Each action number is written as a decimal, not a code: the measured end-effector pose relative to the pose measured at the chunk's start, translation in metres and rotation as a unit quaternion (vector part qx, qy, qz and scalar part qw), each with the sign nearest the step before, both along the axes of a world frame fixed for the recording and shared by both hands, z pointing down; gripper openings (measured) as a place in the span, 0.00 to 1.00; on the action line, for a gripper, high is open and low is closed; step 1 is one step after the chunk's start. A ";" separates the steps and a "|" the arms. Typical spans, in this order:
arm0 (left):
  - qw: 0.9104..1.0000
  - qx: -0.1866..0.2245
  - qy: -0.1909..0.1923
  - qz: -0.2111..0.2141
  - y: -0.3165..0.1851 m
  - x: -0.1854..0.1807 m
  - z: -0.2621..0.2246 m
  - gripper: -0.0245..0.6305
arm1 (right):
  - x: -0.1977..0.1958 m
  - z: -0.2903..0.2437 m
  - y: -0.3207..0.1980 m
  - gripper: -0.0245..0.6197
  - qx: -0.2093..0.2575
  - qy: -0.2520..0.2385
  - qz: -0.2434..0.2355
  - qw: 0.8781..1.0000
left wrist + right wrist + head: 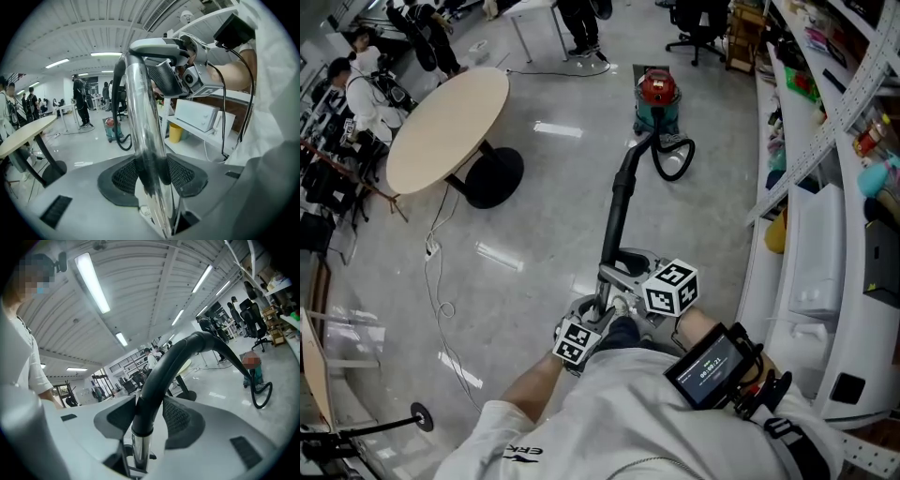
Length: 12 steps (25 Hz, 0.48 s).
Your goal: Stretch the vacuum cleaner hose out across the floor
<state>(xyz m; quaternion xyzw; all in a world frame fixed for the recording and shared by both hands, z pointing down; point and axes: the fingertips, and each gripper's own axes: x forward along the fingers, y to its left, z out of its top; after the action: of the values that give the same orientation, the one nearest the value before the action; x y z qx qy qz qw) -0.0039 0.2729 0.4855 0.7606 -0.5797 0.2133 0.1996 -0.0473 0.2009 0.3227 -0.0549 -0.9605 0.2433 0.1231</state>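
The left hand-held gripper (151, 176) is clamping the metal tube (140, 108), the right hand-held gripper (146, 416) the black hose end (157, 378); pulling steadily should avoid tipping the vacuum cleaner (657, 94).

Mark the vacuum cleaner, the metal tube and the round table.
vacuum cleaner (657, 89): head view, red lid.
metal tube (143, 117): left gripper view, shiny shaft.
round table (450, 127): head view, bare tabletop.

A round tan table (450, 127) stands in the upper left of the head view. There are people (358, 82) just past it, and a thin white cord (439, 281) lies on the floor (534, 216) below it. A black chair (698, 23) with wheels is at the top, and long white shelves (825, 244) run down the right side.
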 end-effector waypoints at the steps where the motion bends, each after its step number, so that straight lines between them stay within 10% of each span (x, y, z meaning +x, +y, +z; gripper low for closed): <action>1: 1.000 -0.002 -0.003 0.000 0.008 0.001 0.000 0.31 | 0.003 0.000 0.007 0.32 -0.003 0.001 0.000 1.000; 12: 0.999 -0.023 0.004 0.042 0.096 0.015 0.010 0.31 | 0.019 0.020 0.078 0.32 -0.042 0.019 0.028 0.999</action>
<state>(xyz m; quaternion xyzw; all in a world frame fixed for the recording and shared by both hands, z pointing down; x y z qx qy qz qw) 0.0108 0.3691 0.4951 0.7805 -0.5414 0.2315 0.2099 -0.0279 0.2791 0.3428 -0.0289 -0.9483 0.2873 0.1317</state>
